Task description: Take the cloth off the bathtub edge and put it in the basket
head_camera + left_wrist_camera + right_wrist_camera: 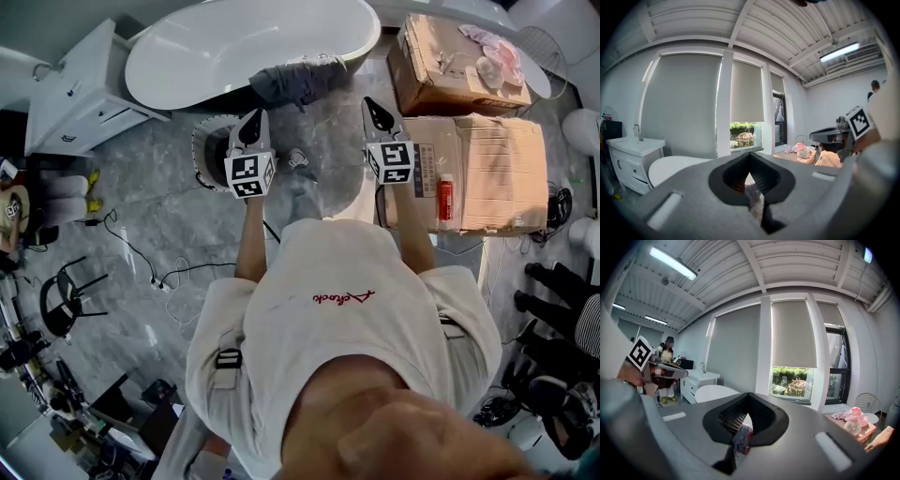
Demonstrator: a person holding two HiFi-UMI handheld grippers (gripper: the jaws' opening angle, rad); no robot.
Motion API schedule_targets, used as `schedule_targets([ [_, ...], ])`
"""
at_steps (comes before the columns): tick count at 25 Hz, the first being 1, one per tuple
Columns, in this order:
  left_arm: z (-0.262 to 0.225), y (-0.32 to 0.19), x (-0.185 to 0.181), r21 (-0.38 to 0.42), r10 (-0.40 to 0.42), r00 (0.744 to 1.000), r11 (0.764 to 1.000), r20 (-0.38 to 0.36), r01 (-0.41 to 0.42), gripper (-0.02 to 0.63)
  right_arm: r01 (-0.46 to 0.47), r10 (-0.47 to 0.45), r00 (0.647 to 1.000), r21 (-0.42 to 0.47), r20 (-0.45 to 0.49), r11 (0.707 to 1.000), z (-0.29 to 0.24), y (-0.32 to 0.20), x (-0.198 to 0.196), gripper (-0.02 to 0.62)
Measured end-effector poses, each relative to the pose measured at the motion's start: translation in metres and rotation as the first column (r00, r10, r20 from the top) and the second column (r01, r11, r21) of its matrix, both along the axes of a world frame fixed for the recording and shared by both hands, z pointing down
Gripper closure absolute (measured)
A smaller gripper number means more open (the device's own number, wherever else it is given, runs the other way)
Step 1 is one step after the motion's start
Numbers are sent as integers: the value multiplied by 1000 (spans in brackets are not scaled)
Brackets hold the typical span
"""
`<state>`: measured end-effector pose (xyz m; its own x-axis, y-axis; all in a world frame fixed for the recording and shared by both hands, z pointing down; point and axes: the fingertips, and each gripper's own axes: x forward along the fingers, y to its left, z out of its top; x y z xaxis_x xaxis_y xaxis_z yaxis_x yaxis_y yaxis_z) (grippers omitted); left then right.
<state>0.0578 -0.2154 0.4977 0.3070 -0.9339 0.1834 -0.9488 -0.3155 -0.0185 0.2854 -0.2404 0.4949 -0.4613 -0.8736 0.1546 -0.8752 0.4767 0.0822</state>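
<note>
Fingers (732,179) of the left gripper (254,120) and the right gripper (373,105) are clenched on nothing. Both aim toward the top of the frame, where the dark cloth (298,81) hangs over the bathtub (187,56) edge, likely an approach. What looks like the basket (199,152) stands on the floor just lower left of the cloth. Cardboard boxes (487,169) crowd the right side.

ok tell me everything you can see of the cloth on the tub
The cloth is dark grey, soft-looking and crumpled, draped over the near rim of the white tub, mostly hanging down its outer side. It touches only the tub; the left claw and right claw are short of it.
</note>
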Motion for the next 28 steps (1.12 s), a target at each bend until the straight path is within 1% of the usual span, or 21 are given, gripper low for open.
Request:
schedule_targets([
  [6, 13, -34, -12, -2, -7, 1000, 1000, -20, 7, 606, -8, 8, 1000, 1, -17, 1000, 7, -32, -5, 588],
  [11, 17, -76, -14, -10, 9, 999, 1000, -31, -9, 606, -7, 7, 999, -2, -36, 1000, 8, -70, -12, 589],
  [18, 13, -148, -23, -16, 25, 999, 1000, -42, -26, 606, -24, 23, 999, -13, -44, 1000, 2, -136, -18, 589],
  [22, 4, -191, -25, -12, 38, 999, 999, -37, -39, 606, -38, 37, 998, -11, -41, 999, -4, -179, -19, 589],
  [28, -3, -257, -44, -12, 36, 999, 999, -23, -36, 606, -48, 48, 999, -3, -22, 999, -12, -246, -32, 588],
])
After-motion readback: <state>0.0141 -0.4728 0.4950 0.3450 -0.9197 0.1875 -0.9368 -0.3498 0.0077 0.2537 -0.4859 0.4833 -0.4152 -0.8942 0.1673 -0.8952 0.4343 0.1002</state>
